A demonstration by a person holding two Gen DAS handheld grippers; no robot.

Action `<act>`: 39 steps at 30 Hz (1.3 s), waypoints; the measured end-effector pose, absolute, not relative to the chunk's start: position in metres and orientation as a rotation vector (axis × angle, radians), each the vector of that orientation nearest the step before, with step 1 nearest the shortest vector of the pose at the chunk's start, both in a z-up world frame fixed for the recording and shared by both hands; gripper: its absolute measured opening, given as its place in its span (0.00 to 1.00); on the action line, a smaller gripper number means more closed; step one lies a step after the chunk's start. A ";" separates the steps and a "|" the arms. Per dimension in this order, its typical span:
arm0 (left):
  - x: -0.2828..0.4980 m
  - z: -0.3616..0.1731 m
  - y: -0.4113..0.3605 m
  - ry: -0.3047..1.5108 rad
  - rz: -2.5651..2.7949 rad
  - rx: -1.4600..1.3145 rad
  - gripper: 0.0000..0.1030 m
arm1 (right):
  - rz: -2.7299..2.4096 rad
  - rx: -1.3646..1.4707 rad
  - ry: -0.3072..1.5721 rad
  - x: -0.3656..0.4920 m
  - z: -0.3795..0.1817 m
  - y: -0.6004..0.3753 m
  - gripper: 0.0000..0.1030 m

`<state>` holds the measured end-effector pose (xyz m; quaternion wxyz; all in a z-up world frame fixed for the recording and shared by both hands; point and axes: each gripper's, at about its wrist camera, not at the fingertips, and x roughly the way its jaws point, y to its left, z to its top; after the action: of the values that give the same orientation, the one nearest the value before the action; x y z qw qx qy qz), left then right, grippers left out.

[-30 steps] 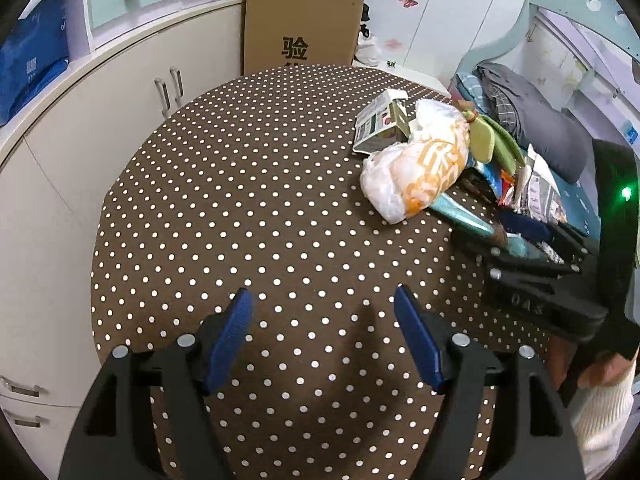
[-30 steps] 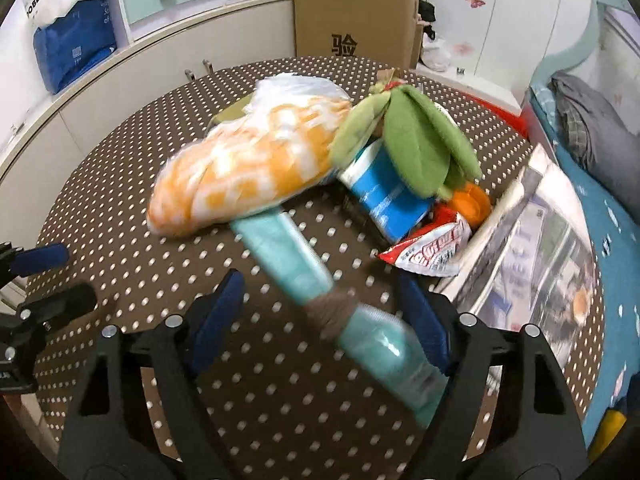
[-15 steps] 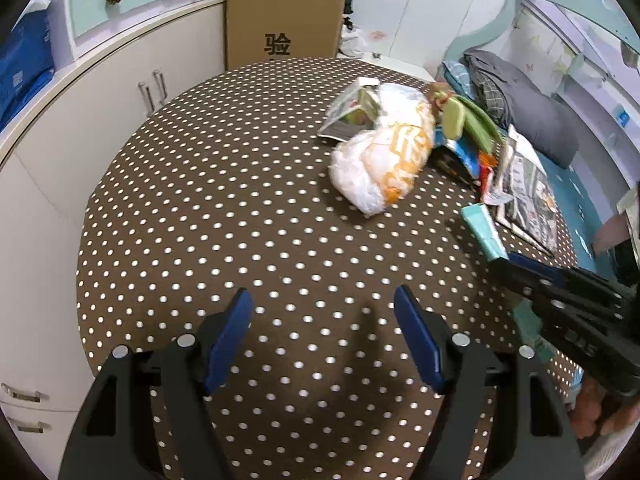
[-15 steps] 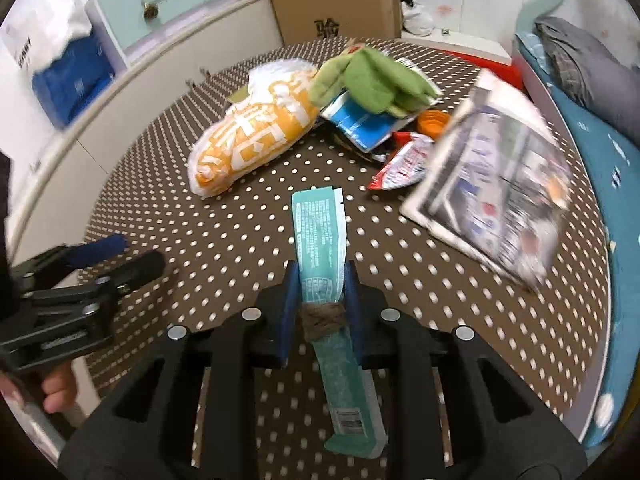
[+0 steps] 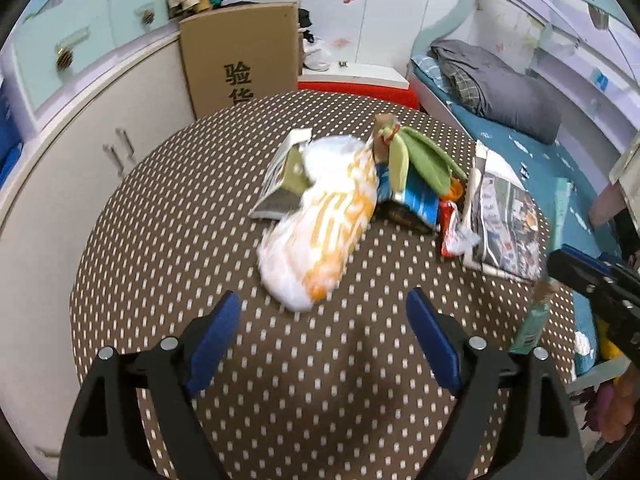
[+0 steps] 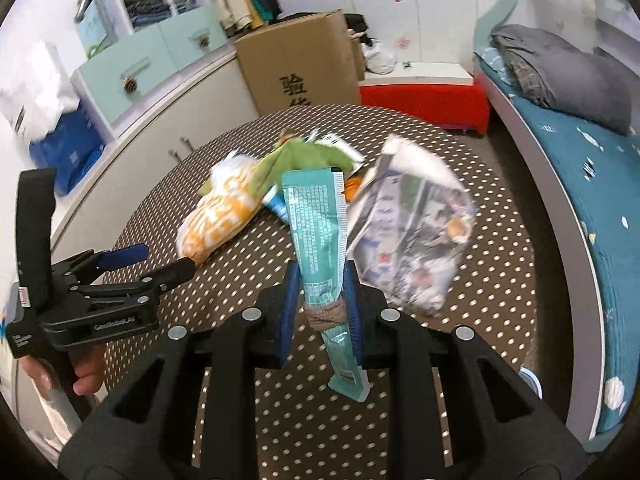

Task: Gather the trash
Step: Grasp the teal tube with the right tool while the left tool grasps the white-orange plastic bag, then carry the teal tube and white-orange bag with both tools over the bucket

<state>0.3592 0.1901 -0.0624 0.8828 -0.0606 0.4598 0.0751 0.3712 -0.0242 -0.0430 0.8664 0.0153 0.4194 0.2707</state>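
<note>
My right gripper (image 6: 322,300) is shut on a long teal wrapper (image 6: 318,220), held upright above the polka-dot table (image 6: 480,320); that wrapper (image 5: 554,240) also shows at the right edge of the left wrist view. My left gripper (image 5: 324,332) hangs over the table's near side, its jaws opening with nothing between them; it appears at left (image 6: 132,264) in the right wrist view. Beyond lies a trash pile: an orange-and-white plastic bag (image 5: 324,220), a green cloth piece (image 5: 416,156), a blue packet (image 5: 416,200), a red wrapper (image 5: 450,228) and a newspaper (image 5: 504,224).
A cardboard box (image 5: 240,56) stands behind the table, white cabinets (image 5: 80,140) along the left. A red-and-white low bench (image 5: 356,82) and a bed with a grey blanket (image 5: 500,84) lie at back right. A hand (image 6: 86,372) holds the left gripper.
My right gripper closed on the teal wrapper and lifted it off the table. My left gripper moved toward the trash pile and its jaws widened.
</note>
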 end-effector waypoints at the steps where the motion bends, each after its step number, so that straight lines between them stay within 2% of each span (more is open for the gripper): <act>1: 0.364 -0.063 0.190 0.962 0.158 -0.119 0.81 | 0.564 0.040 0.877 0.375 -0.041 -0.027 0.22; 8: 0.414 -0.082 0.200 1.026 0.175 -0.090 0.81 | 0.519 0.091 0.883 0.399 -0.040 -0.044 0.22; 9: 0.418 -0.086 0.200 1.038 0.179 -0.082 0.78 | 0.514 0.096 0.885 0.401 -0.040 -0.045 0.22; 10: 0.421 -0.091 0.199 1.054 0.199 -0.060 0.55 | 0.507 0.105 0.889 0.403 -0.041 -0.047 0.22; 13: 0.415 -0.088 0.193 1.028 0.214 -0.022 0.47 | 0.494 0.118 0.896 0.404 -0.043 -0.053 0.22; 39: 0.337 -0.048 0.086 0.893 0.071 0.041 0.45 | 0.429 0.147 0.842 0.339 -0.025 -0.125 0.21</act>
<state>0.3374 0.0858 -0.0484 0.9011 0.0197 0.4318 0.0345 0.3386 -0.1251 -0.0254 0.8878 0.0708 0.4053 0.2062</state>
